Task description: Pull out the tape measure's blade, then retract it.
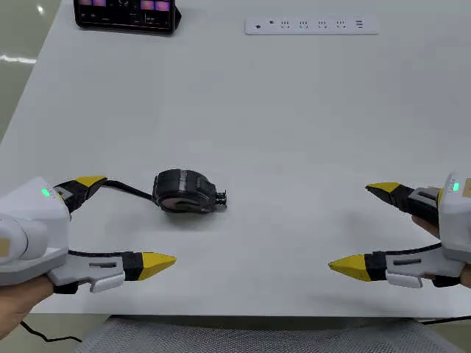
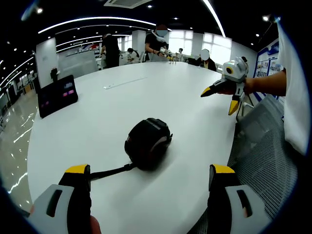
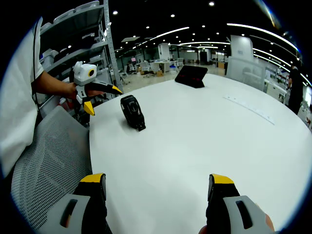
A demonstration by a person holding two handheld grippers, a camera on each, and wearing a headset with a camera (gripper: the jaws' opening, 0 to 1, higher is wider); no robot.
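Two grippers hover over the near part of a white table (image 1: 294, 110), both with jaws spread wide and holding nothing. The left gripper (image 1: 136, 219) is at the near left and the right gripper (image 1: 349, 227) at the near right, well apart. The table's near edge runs just under their nearer jaws, with a grey mesh chair seat (image 1: 243, 334) below it. The left edge slants away at the far left.

Bare tabletop stretches between the grippers and on to the far side. There a white power strip (image 1: 310, 26) lies, and a dark tablet (image 1: 126, 13) is cut off by the top of the head view.

The tape measure (image 1: 185, 193), black-cased, sits on the table near the left gripper, just right of its far jaw. Its long axis runs left to right. A small dark end piece at the mouth points right, toward the right gripper. A black strap (image 1: 129, 189) trails left to the left gripper's far jaw tip; whether it touches cannot be told. Markings on the case are too dark to read.
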